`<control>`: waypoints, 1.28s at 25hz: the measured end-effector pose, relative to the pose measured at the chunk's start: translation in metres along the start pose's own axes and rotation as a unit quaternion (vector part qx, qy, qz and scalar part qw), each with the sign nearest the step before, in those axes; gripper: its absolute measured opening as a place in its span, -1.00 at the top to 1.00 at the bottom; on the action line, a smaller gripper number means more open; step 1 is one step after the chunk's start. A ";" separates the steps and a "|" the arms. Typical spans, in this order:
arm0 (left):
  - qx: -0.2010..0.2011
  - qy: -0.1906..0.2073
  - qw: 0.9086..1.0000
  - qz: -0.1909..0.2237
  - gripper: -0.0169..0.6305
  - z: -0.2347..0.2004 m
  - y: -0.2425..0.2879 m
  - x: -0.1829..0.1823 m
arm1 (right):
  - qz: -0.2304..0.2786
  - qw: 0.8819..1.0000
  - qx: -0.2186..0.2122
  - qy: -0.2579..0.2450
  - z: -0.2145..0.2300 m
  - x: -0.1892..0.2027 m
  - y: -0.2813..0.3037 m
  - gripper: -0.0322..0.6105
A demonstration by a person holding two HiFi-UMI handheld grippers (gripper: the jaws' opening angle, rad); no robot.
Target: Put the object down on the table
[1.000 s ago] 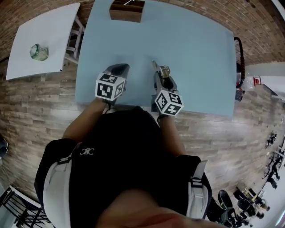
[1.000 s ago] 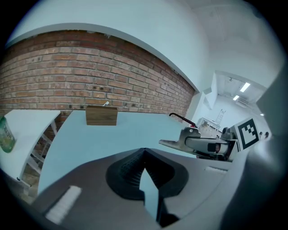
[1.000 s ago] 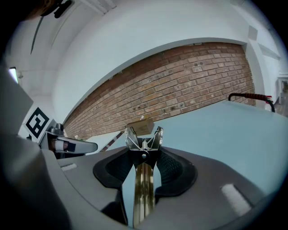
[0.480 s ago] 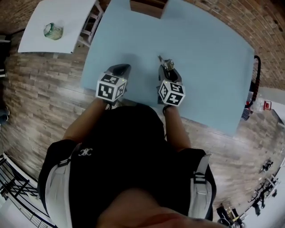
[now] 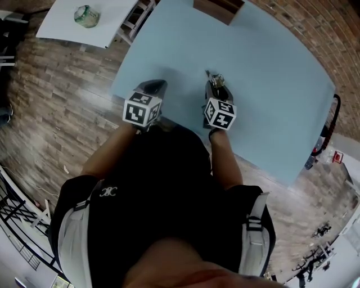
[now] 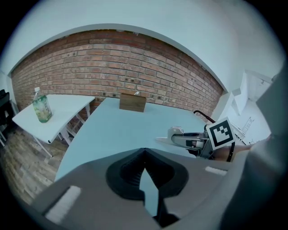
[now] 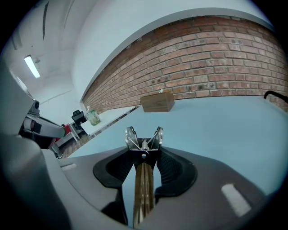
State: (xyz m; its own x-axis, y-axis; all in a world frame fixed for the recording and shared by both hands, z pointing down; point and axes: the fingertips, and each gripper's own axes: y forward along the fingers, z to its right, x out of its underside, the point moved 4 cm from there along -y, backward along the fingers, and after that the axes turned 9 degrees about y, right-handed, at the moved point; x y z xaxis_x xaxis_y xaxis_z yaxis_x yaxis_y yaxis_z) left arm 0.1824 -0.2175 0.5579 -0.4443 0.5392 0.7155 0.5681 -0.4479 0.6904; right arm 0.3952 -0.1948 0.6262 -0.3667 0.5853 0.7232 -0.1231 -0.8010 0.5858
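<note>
A metal tool (image 7: 144, 179) with a brass-coloured shaft and a silver forked head lies between the jaws of my right gripper (image 7: 144, 155), which is shut on it. The head view shows that gripper (image 5: 216, 85) low over the near part of the light blue table (image 5: 270, 84), with the tool (image 5: 215, 79) sticking out ahead. Whether the tool touches the table I cannot tell. My left gripper (image 5: 153, 85) hovers beside it to the left, over the table's near edge. Its tips (image 6: 144, 152) meet with nothing between them. In the left gripper view the right gripper (image 6: 180, 134) is at the right.
A brown wooden box (image 5: 219, 8) stands at the table's far edge. A white side table (image 5: 62, 25) to the left carries a green bottle (image 5: 85, 15). Brick wall runs behind, wood floor lies around, and a dark cable (image 5: 332, 121) hangs at the table's right edge.
Both grippers have shifted forward over the table, and the right one has sunk lower with the tool still in it. The head view has swung, so the table now sits further right.
</note>
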 end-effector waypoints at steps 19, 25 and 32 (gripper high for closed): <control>-0.005 0.004 1.000 0.006 0.95 -0.009 -0.014 0.013 | -0.071 0.997 0.010 0.000 -0.006 0.050 0.016 0.36; -0.009 0.006 1.000 0.006 0.95 -0.015 -0.016 0.016 | -0.082 0.997 0.014 -0.009 -0.007 0.055 0.021 0.36; -0.007 0.013 1.000 0.007 0.95 -0.017 -0.015 0.012 | -0.090 0.996 0.020 -0.013 -0.004 0.059 0.023 0.36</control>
State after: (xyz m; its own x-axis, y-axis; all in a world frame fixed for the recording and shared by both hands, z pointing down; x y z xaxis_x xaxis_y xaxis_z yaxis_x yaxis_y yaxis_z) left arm 0.1571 -0.2162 0.5576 -0.4543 0.5139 0.7277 0.5654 -0.4649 0.6813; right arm 0.3670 -0.1790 0.6806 -0.3177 0.7226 0.6140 -0.1480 -0.6773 0.7206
